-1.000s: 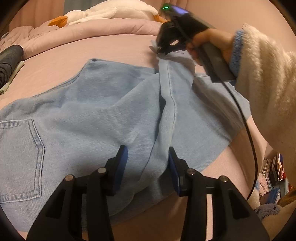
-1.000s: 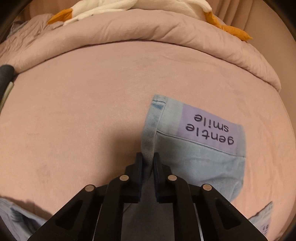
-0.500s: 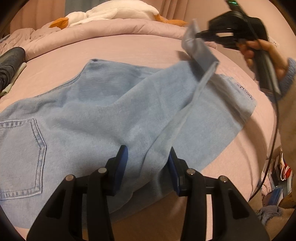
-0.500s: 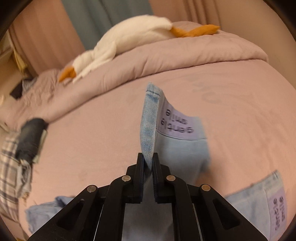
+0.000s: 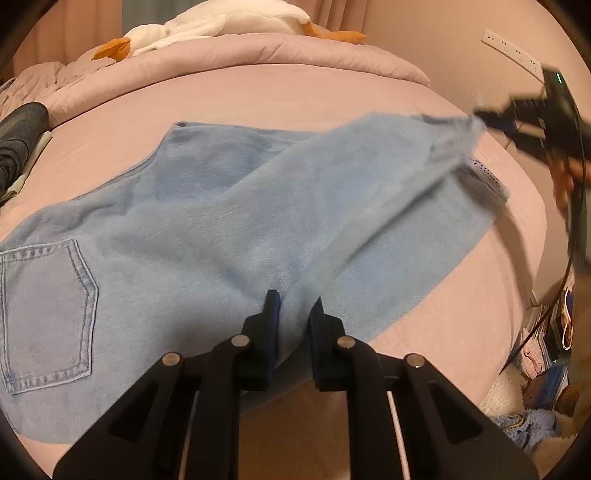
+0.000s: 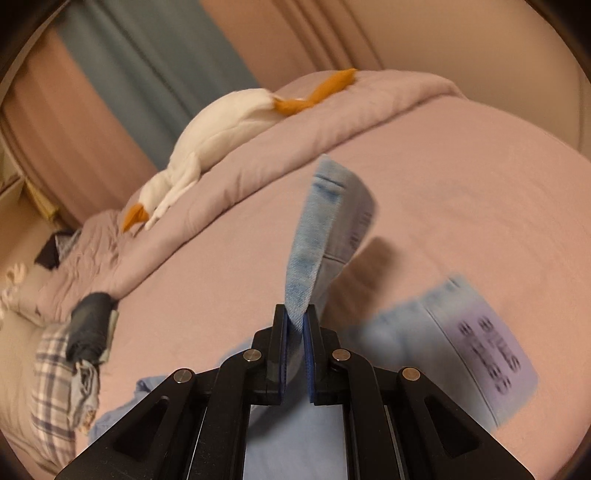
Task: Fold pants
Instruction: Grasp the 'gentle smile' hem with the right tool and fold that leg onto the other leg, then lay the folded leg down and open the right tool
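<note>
Left wrist view: the left gripper (image 5: 294,308) has just closed, and its jaws now pinch a ridge of light blue denim at the near edge of the pants (image 5: 192,221). The pants lie spread across the pink bed (image 5: 258,96), a back pocket (image 5: 46,314) showing flat at the left. One pant leg rises off the bed toward the upper right, stretched taut up to the right gripper (image 5: 480,117), which appears blurred at the frame's edge, a hand (image 5: 563,177) and black cable behind it. A white plush goose (image 5: 207,22) with orange beak rests on the rolled duvet at the back. Dark folded clothing (image 5: 18,140) sits at the far left.

Right wrist view: the right gripper (image 6: 294,317) is clamped tight on the hem of the pants (image 6: 314,229), the denim strip standing up from between its jaws, lifted clear above the bed (image 6: 461,184). Lower right, the other leg's hem with a lilac label (image 6: 491,350) lies blurred on the sheet. The goose (image 6: 218,129) stretches along the duvet ridge, and a plaid cloth (image 6: 55,376) with dark clothing on it sits at the left.
</note>
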Tool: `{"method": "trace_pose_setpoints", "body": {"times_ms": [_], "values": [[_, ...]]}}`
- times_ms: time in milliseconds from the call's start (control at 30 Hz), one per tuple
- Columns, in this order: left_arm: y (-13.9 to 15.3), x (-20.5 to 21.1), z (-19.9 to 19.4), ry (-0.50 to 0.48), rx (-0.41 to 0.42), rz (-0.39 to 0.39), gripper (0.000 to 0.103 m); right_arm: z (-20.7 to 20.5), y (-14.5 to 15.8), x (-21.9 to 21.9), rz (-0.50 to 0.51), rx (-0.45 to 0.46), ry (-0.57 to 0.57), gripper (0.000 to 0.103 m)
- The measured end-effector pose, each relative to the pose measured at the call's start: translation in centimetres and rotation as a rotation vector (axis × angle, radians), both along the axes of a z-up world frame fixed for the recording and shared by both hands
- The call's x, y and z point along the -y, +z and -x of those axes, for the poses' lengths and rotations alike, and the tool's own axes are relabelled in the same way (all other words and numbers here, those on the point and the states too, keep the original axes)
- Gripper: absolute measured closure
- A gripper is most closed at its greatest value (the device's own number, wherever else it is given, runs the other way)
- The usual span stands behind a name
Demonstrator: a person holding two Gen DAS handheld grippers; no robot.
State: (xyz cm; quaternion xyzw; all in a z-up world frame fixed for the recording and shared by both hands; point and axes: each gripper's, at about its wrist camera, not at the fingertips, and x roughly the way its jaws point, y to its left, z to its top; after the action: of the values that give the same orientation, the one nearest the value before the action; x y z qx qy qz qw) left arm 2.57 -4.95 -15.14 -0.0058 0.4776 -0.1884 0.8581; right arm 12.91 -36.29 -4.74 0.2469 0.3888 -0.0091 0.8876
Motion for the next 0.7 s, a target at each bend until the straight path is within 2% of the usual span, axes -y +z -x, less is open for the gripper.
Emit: {"method": "trace_pose_setpoints", "body": {"times_ms": [133,300,367,467,567,600,700], "values": [[0.0,0.2,-0.1,-0.015,-0.004,-0.020,0.090,2.8,-1.7,1.6,-0.015,-0.036,-0.036,0.094],[0.5,0.7,-0.2,-0.059,0.009,-0.073,0.090,4.3,-6.4,4.4,-0.110,-0.153,-0.088,0.094],[0.6,0.7,-0.1,-0.070,0.016,-0.084,0.090,4.5,-8.0,5.3,-0.181,-0.181,-0.108,0.094],[0.4,0.9,-0.2,-0.075,0.014,-0.103,0.090,4.9,-8.1,6.1,-0.302,-0.148,-0.140,0.093],[0.1,1.5,-0.4,-0.088,0.018,-0.140,0.087,5.5,-7.7,7.0,-0.338,-0.109,-0.195,0.074],[0.0,1.6,-0.6,-0.092,0.020,-0.149,0.087,5.6,-7.6,7.2,-0.337,-0.104,-0.216,0.063],[0.0,1.7,-1.1,-0.091,0.022,-0.160,0.089,5.5,-7.7,7.7,-0.346,-0.103,-0.258,0.060]]}}
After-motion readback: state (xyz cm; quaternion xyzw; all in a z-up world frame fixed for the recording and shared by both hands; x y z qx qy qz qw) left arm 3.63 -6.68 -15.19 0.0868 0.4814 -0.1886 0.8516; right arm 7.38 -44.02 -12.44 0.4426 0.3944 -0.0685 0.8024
